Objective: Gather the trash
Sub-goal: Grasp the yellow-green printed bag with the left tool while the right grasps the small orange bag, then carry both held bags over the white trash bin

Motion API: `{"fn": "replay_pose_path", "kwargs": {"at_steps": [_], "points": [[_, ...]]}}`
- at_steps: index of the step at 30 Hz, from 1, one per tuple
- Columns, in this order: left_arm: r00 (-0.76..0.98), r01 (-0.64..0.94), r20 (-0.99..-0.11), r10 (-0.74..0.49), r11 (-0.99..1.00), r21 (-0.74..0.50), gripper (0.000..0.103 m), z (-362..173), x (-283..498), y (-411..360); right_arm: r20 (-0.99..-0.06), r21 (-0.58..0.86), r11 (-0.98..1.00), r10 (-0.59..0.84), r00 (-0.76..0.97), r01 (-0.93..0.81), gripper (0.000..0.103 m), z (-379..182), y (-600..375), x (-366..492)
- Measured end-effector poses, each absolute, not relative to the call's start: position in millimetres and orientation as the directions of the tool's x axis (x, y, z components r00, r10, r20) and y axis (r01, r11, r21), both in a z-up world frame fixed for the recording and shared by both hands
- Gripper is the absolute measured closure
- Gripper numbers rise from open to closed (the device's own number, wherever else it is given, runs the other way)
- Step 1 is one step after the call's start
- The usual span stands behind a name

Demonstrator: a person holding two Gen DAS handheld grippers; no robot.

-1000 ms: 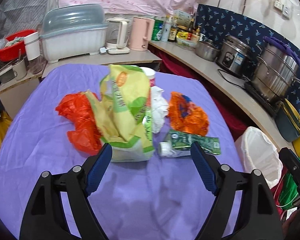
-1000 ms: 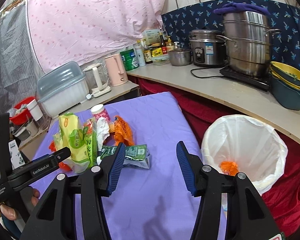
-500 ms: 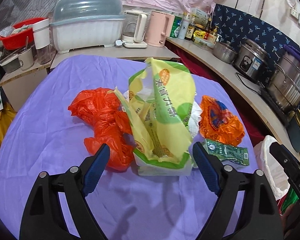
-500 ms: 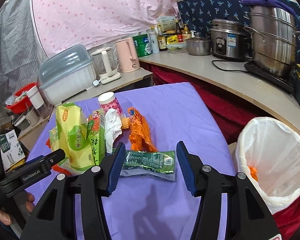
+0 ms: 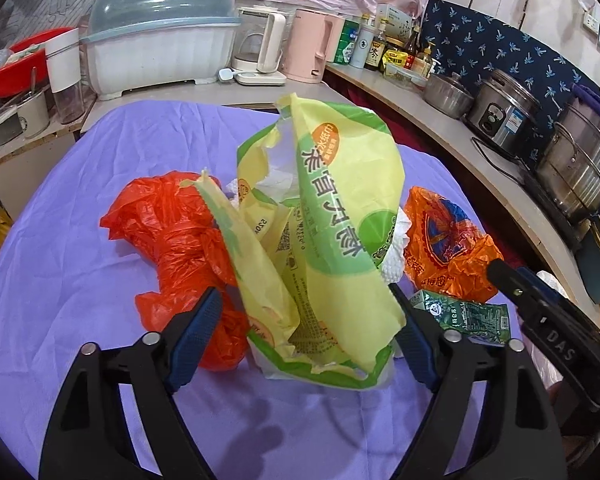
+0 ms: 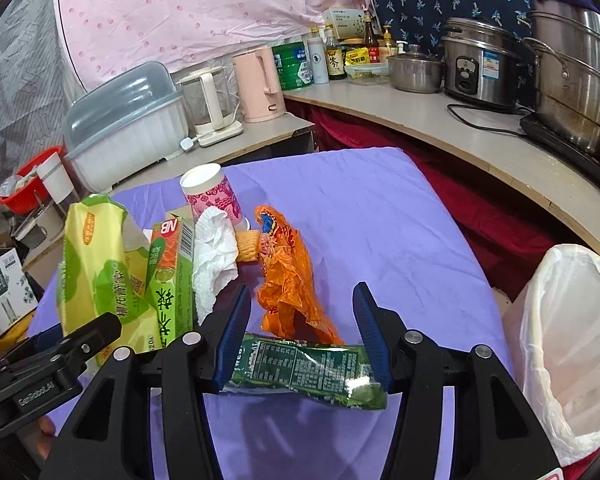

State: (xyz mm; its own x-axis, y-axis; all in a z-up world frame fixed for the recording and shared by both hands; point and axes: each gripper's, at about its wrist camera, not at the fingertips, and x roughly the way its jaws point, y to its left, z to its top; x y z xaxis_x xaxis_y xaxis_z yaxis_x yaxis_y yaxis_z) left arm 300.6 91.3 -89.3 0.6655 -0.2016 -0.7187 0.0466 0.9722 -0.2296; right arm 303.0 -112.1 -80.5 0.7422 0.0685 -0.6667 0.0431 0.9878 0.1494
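Observation:
Trash lies piled on a purple table [image 5: 60, 280]. My left gripper [image 5: 306, 340] is open, its jaws on either side of a tall yellow-green bag [image 5: 332, 232]; a red plastic bag [image 5: 172, 232] lies left of it. My right gripper [image 6: 300, 340] is open over a flat green wrapper [image 6: 304, 372], jaws at its two ends. An orange bag [image 6: 288, 280], white tissue [image 6: 214, 256], a green carton [image 6: 172, 280] and a pink paper cup [image 6: 212, 192] lie behind. The wrapper [image 5: 468, 316] and orange bag [image 5: 444, 240] also show in the left wrist view.
A bin with a white liner [image 6: 568, 344] stands at the table's right. A curved counter [image 6: 440, 128] behind holds pots, a rice cooker, bottles and kettles. A covered dish rack [image 5: 160, 40] and a red basin [image 5: 12, 64] sit far left.
Both grippers have moved forward toward the pile. The yellow-green bag now sits between my left jaws, and the green wrapper now lies between my right jaws.

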Motion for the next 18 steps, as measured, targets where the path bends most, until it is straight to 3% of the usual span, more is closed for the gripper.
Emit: {"fn": "replay_pose_path", "kwargs": {"at_steps": [6,8,11,12,18], "points": [[0.652,0.076,-0.725,-0.222,0.970,-0.230,0.049,-94,305,85,-0.682,0.154,0.987,0.079,0.727,0.037,0.055,-93,-109,316],[0.658,0.081,-0.720,-0.219,0.972,-0.221,0.056,-93,303,84,-0.690,0.153,0.988,0.083,0.719,0.033,0.073,-97,-109,319],[0.666,0.104,-0.710,-0.229,0.971,-0.216,0.069,-89,300,81,-0.693,0.162,0.986,0.090,0.716,0.033,0.088,-97,-111,318],[0.666,0.108,-0.709,-0.230,0.971,-0.214,0.075,-88,300,80,-0.690,0.168,0.985,0.093,0.718,0.034,0.089,-96,-112,316],[0.680,0.124,-0.693,-0.242,0.968,-0.216,0.083,-76,291,77,-0.645,0.187,0.981,0.083,0.760,0.051,0.091,-75,-123,299]]}}
